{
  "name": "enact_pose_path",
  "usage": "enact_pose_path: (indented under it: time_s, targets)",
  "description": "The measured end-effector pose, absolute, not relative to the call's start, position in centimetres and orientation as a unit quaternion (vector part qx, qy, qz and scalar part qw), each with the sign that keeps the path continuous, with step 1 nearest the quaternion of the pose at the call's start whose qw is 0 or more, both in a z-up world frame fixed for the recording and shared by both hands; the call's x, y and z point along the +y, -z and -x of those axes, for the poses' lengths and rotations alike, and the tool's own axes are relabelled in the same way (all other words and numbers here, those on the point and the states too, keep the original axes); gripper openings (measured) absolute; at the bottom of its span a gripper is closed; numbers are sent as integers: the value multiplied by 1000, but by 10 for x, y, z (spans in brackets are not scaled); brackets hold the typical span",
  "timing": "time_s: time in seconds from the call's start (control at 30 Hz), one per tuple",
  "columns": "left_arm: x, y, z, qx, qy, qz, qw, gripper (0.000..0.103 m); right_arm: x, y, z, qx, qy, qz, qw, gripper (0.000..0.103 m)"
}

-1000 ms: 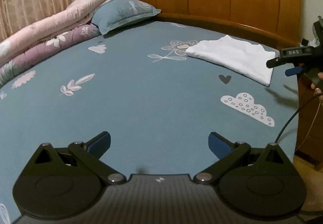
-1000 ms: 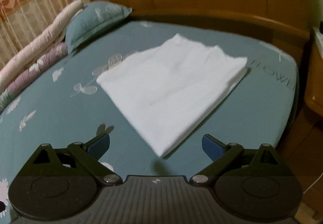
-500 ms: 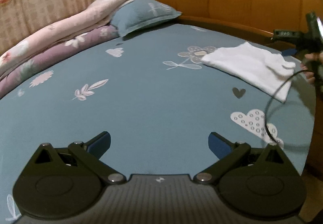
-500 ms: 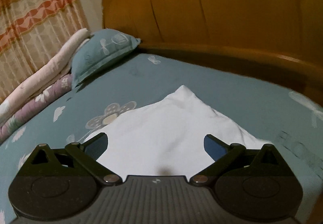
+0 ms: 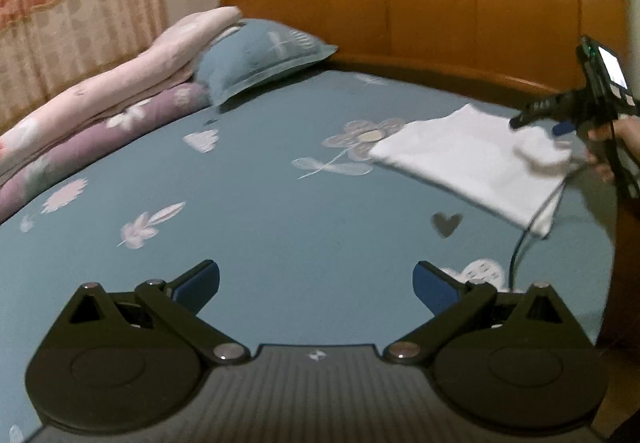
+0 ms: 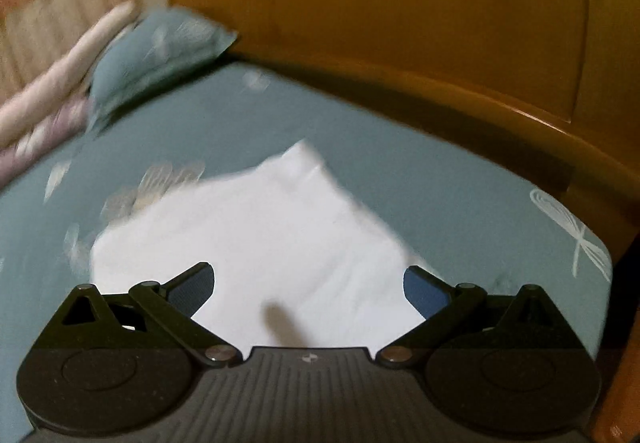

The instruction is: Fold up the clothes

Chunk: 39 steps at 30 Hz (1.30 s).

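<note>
At two o'clock on the blue patterned bedsheet (image 5: pixel 280 211): folded white cotton garment (image 5: pixel 472 159).
My right gripper (image 6: pixel 308 285) has closed in over it, jaws apart; my left gripper (image 5: pixel 316 283) stays apart, idle; I judge a regrasp imminent.

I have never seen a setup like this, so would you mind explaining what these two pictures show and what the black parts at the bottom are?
No robot here: a person holds a handheld two-finger gripper in each hand, each with a fisheye camera looking along its fingers. The black parts are the gripper's own fingers with blue pads. One picture comes from the left gripper, open over the teal patterned bedsheet and holding nothing. It also shows the right gripper over the folded white garment. The other picture is the right gripper's own blurred view, open just above that garment. A teal pillow, pink and purple rolled quilts and a wooden headboard lie beyond.
</note>
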<state>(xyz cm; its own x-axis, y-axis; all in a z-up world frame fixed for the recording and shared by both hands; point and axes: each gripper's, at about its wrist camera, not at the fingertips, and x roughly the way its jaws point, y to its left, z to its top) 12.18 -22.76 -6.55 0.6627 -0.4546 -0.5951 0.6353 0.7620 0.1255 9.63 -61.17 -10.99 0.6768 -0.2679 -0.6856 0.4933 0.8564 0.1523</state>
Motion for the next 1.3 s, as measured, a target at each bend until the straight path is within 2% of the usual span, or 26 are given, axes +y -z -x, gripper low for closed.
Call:
enact_pose_path:
  time_s: [0.33,0.83,1.17,1.3]
  targets:
    - [-247,69,-135,314,388,-114,859,102,-523,97,-34,419,215,-181,864,103]
    - [-282,38,-128,280,455,-116,837,102,-444,58,10,396,251,-164,868,103]
    - [-290,40,-131,338,470,-84,811,102,-409,46,24,387,256,-153,873,103]
    - [-289,38,-125,339,445,-103,822,102,-402,45,29,386,259,-151,872,103]
